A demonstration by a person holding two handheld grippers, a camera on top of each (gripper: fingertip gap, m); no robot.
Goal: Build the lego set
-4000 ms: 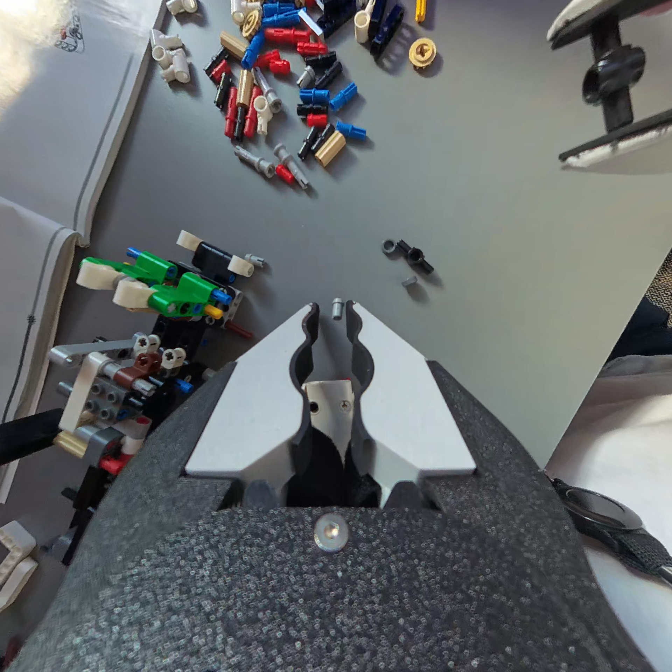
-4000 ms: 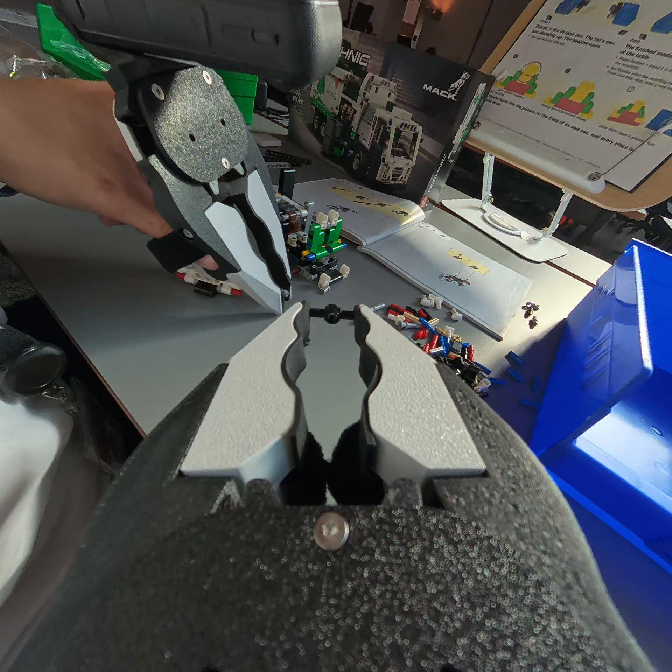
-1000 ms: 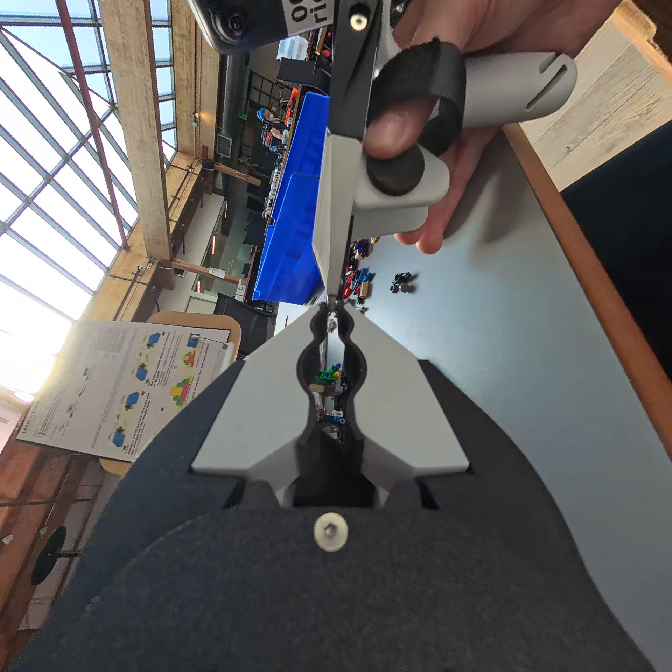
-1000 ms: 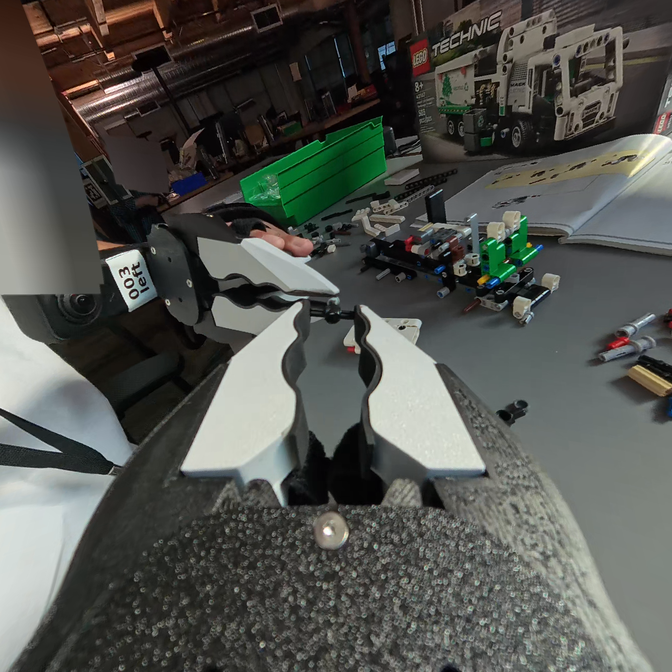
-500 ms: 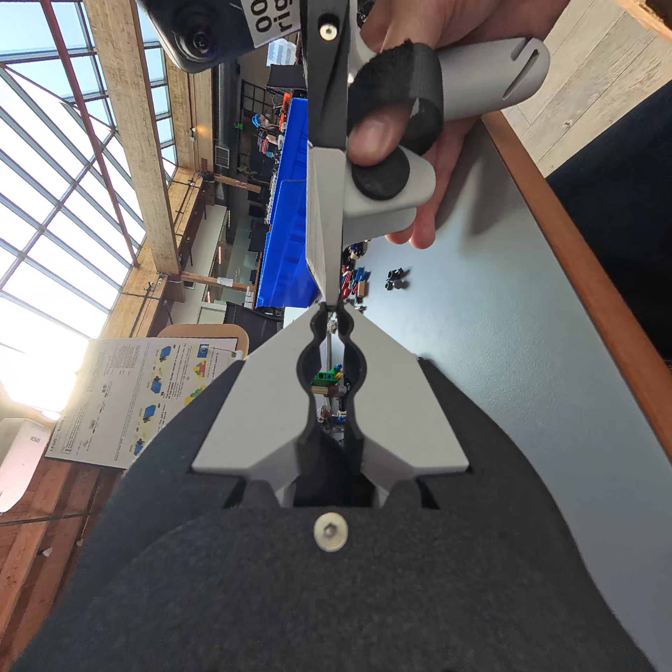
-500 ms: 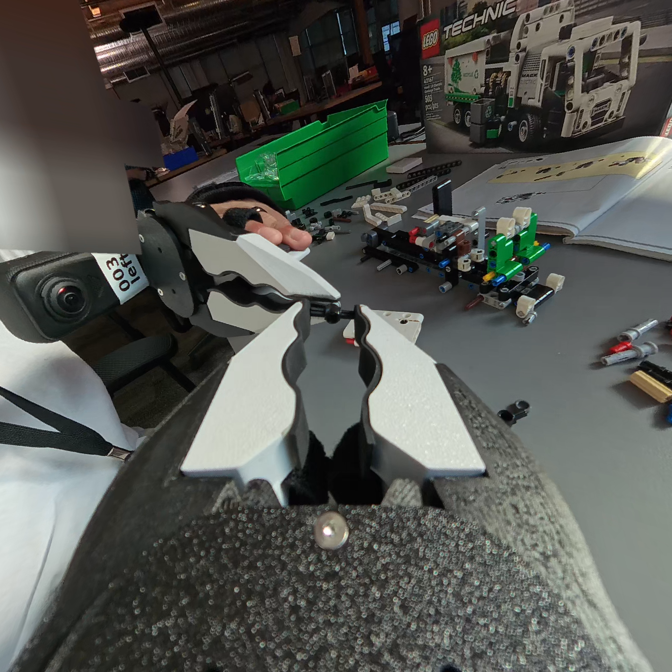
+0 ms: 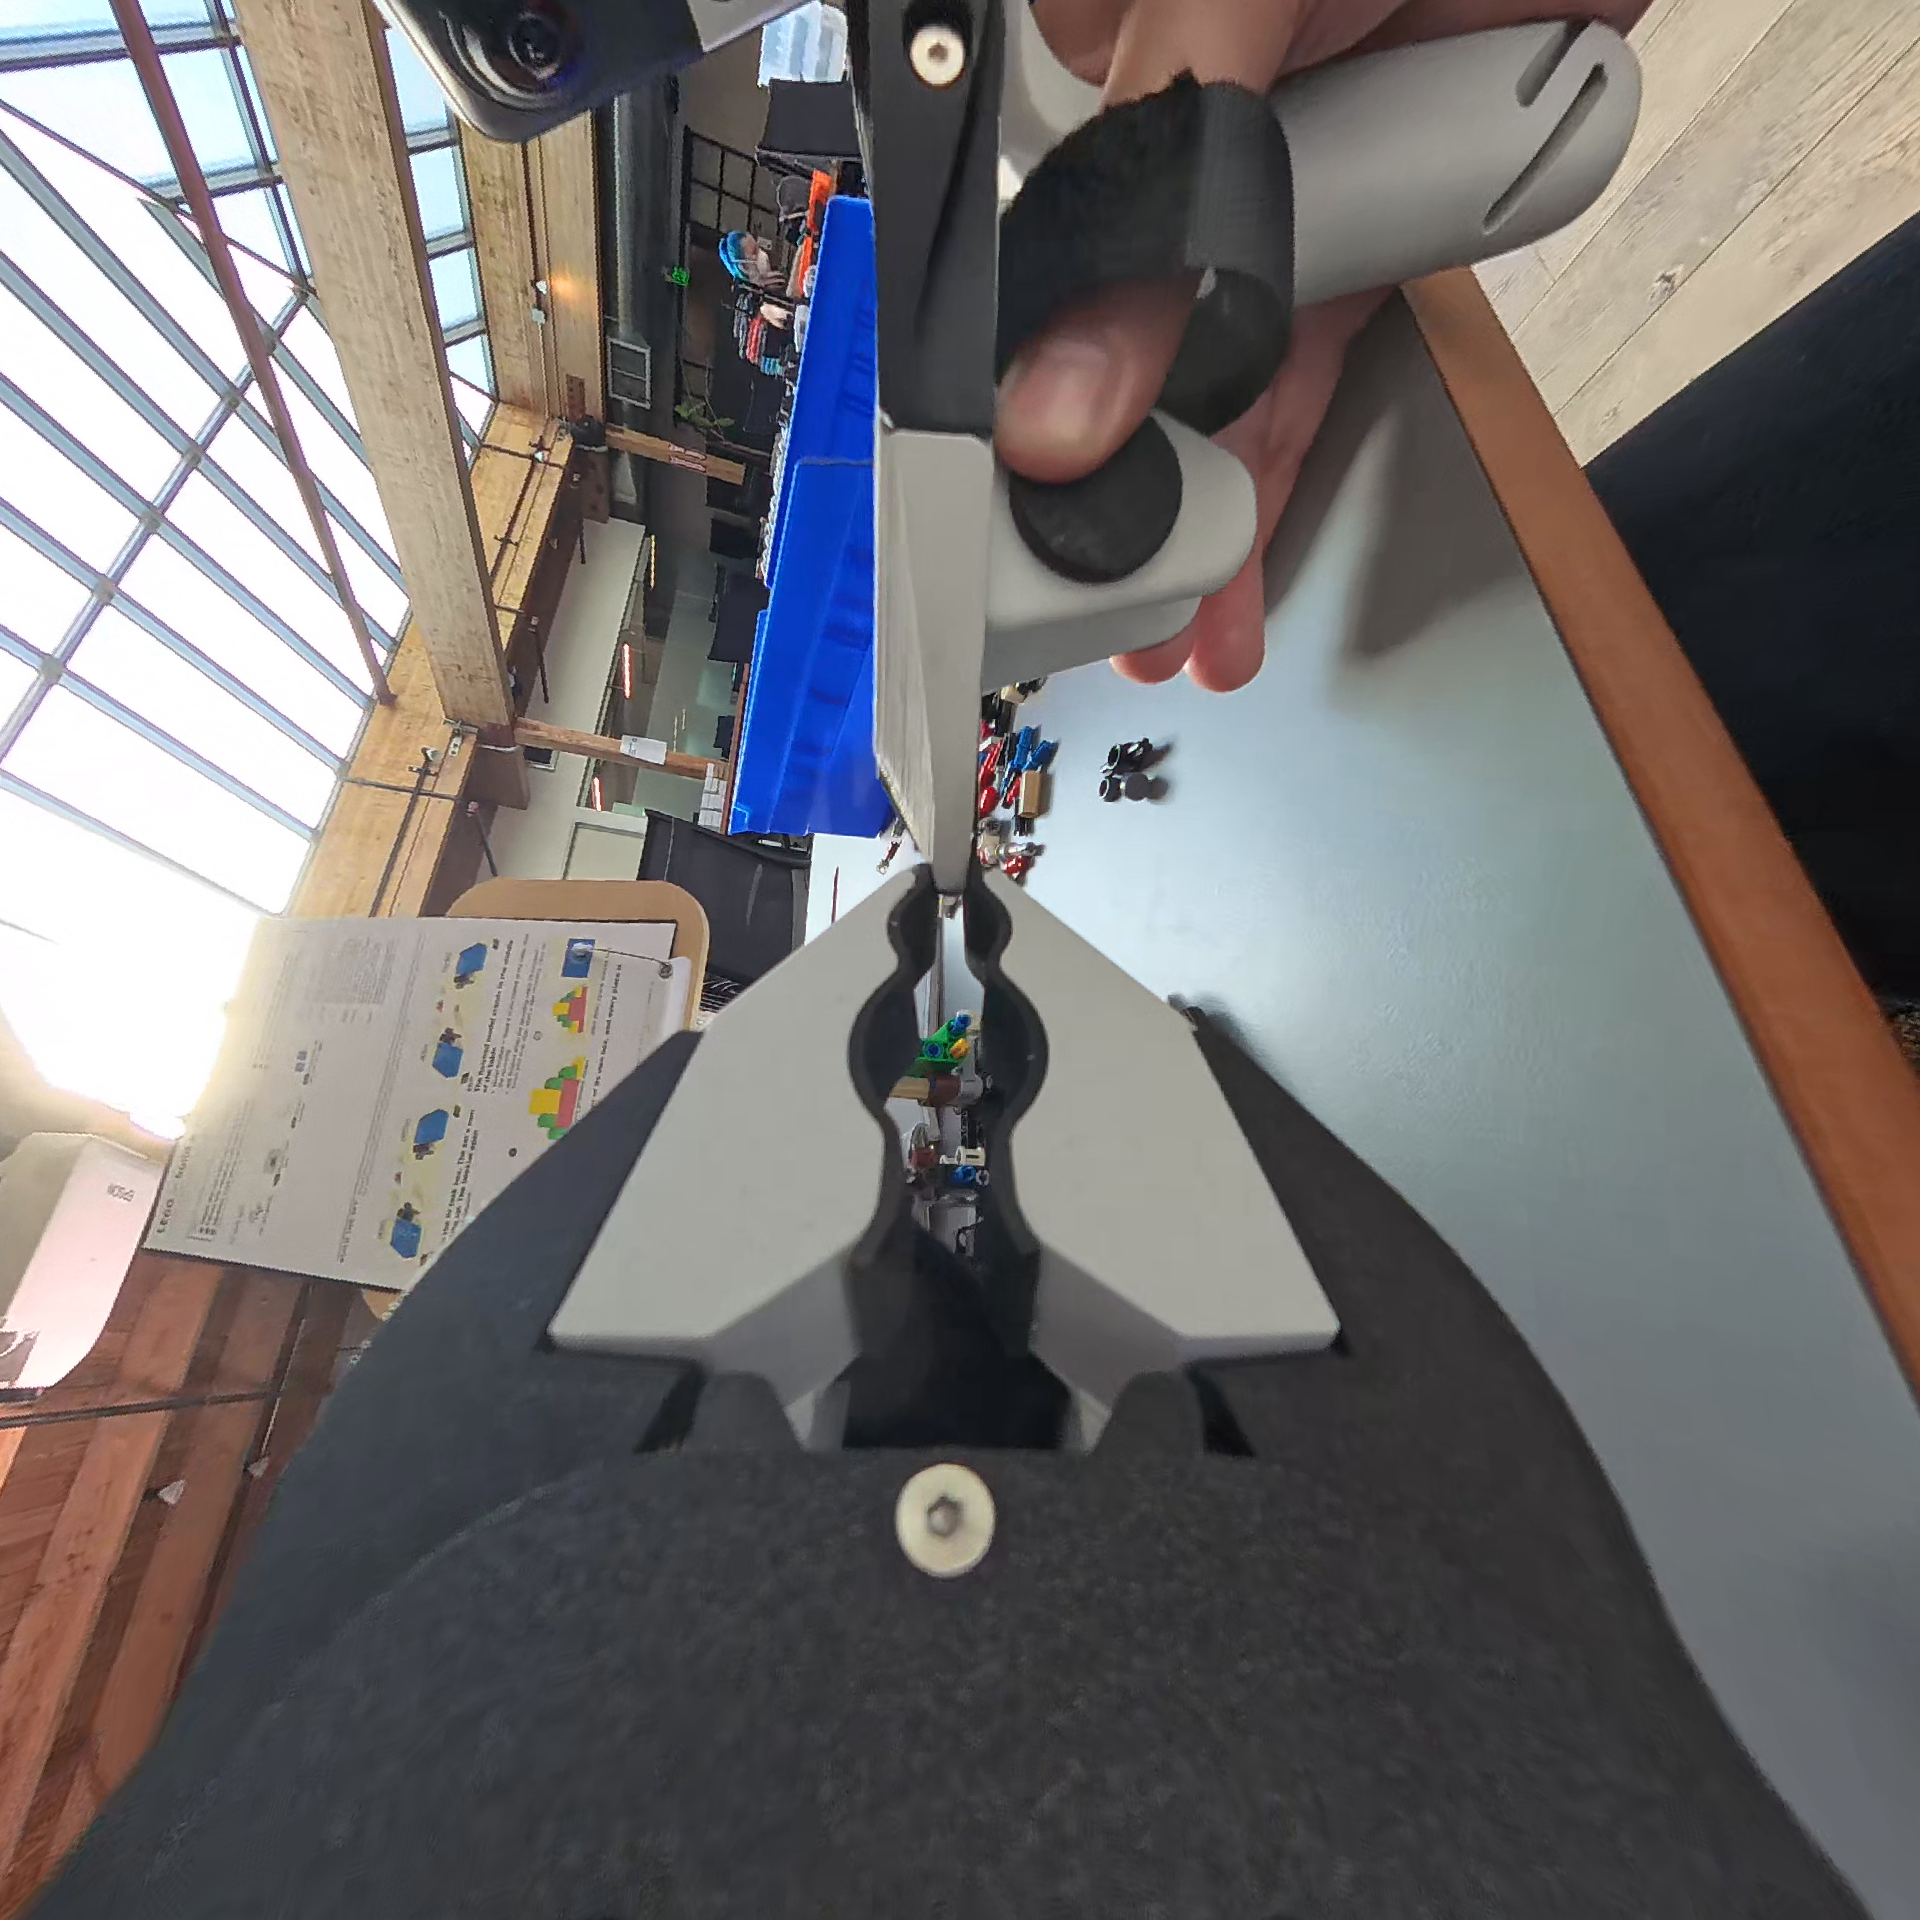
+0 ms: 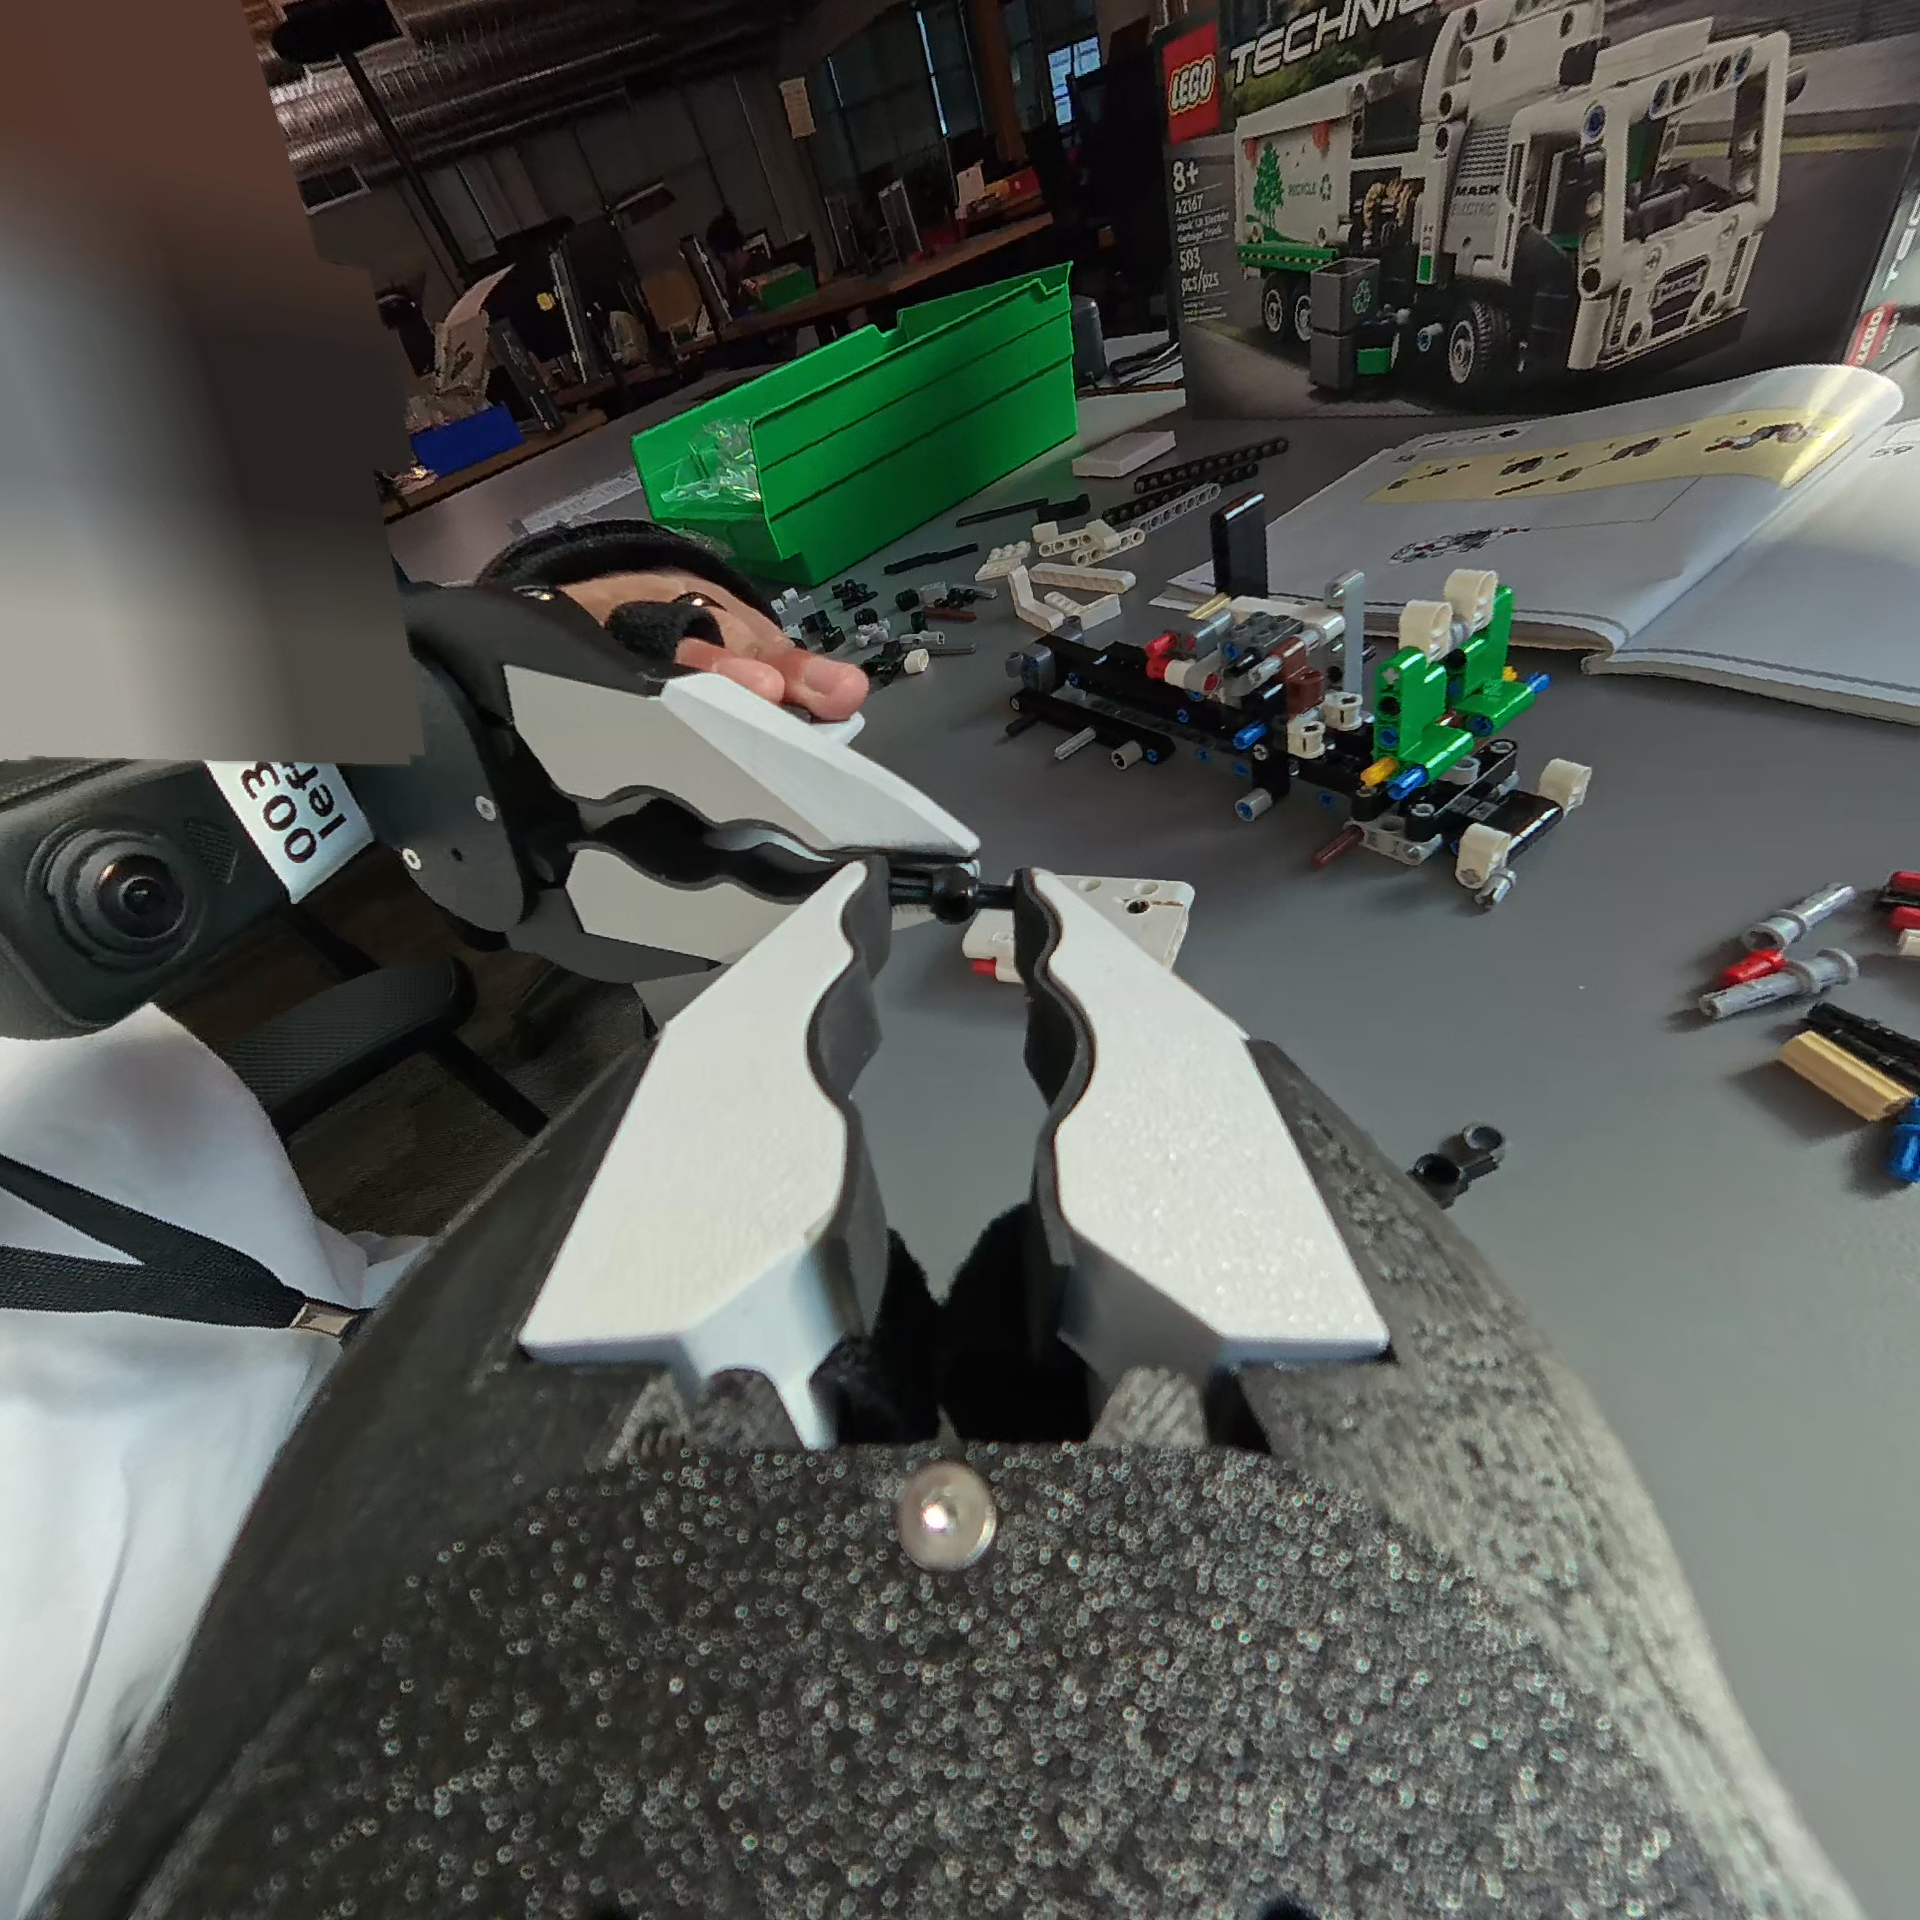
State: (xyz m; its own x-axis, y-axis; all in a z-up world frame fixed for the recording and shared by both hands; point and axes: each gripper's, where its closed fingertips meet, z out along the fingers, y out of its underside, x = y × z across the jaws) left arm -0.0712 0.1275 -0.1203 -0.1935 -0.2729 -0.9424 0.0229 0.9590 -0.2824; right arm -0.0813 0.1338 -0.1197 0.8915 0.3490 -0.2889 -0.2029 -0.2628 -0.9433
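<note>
Grey bench (image 8: pixel 1558 1039), littered with building-set parts, lies beyond both sets of jaws. Right gripper (image 8: pixel 948 894) jaws stand partly open, clamped on a black connector pin (image 8: pixel 951 896); its long axis runs crosswise from pad to pad, ball at the middle. Left gripper (image 8: pixel 935 847) jaws are closed at the tips and meet that pin's left end; what they pinch there cannot be made out. Partly built model (image 8: pixel 1351 717) sits beyond and right of the right jaws, a green bin (image 8: pixel 873 436) farther back.
</note>
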